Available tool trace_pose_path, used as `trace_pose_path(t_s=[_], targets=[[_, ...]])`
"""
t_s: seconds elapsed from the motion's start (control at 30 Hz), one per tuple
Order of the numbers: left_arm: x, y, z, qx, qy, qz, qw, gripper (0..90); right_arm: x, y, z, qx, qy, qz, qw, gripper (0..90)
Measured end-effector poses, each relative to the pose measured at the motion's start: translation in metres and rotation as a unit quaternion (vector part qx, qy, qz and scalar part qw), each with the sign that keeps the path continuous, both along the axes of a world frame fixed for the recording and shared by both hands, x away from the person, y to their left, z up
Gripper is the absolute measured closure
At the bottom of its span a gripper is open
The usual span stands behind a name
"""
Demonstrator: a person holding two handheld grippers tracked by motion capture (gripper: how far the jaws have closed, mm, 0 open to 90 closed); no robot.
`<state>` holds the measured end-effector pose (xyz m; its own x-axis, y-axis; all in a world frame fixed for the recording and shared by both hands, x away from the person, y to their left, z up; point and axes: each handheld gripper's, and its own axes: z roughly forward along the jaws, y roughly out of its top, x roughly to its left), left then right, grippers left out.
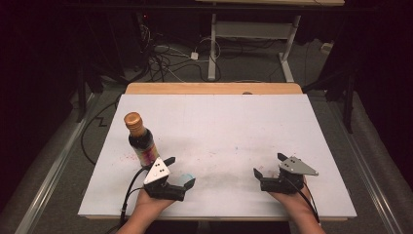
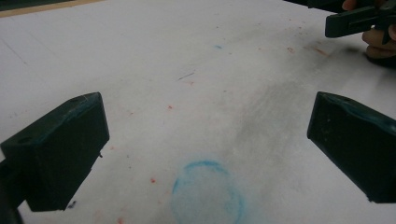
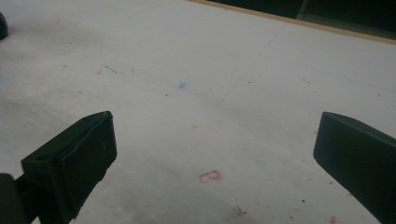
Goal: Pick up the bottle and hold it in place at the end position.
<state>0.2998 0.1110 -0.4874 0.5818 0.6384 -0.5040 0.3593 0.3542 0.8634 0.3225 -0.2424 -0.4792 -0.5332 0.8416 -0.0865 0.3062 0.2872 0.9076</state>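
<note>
The left hand-held gripper is held near the worktop's near edge, toward its left corner, jaws spread wide with nothing between them; a blue ring stain is seen on the white worktop just ahead of it; the right hand-held gripper is likewise wide open and empty, toward the near right corner; a dark sauce bottle with a gold cap stands upright just beyond the left one.

— What do the tools look like?
— The left gripper is black with blocky jaws, a pale three-cornered plate dotted with screws, and a black cable.
— And the other?
— The right gripper matches, with a greyer plate. Both forearms are bare, no sleeves.
</note>
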Motion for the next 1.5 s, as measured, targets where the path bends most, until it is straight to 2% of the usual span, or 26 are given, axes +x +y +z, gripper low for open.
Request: trace_pose_path(t_s=[0.07, 0.2, 0.37, 0.73, 1.23, 1.33, 1.43, 1.5], targets=[[0.000, 0.001, 0.001, -0.002, 0.004, -0.001, 1.0000, 0.0, 0.000, 0.001, 0.001, -0.007, -0.005, -0.001, 1.0000, 0.4], [0.000, 0.001, 0.002, -0.007, 0.007, -0.006, 0.9999, 0.0, -0.001, 0.000, 0.002, -0.004, -0.005, -0.001, 1.0000, 0.4], [-0.005, 0.000, 0.007, -0.004, -0.002, -0.014, 0.9999, 0.0, -0.002, -0.005, 0.003, -0.001, -0.010, -0.009, 0.9999, 0.4], [-0.020, 0.018, 0.011, 0.008, -0.003, -0.008, 0.9999, 0.0, -0.001, -0.004, 0.003, -0.001, -0.008, -0.006, 0.9999, 0.4], [-0.031, 0.054, 0.012, 0.007, 0.001, 0.032, 0.9995, 0.0, 0.000, -0.002, 0.005, -0.002, -0.011, -0.003, 0.9999, 0.4], [-0.030, 0.067, 0.011, 0.012, 0.000, 0.054, 0.9985, 0.0, 0.000, -0.003, 0.004, -0.004, -0.011, -0.003, 0.9999, 0.4], [-0.028, 0.074, 0.011, 0.010, 0.000, 0.064, 0.9979, 0.0, 0.000, -0.002, 0.004, -0.004, -0.009, -0.004, 0.9999, 0.4], [-0.024, 0.083, 0.011, 0.001, 0.007, 0.080, 0.9968, 0.0, 0.000, -0.002, 0.003, -0.005, -0.007, -0.003, 1.0000, 0.4]])
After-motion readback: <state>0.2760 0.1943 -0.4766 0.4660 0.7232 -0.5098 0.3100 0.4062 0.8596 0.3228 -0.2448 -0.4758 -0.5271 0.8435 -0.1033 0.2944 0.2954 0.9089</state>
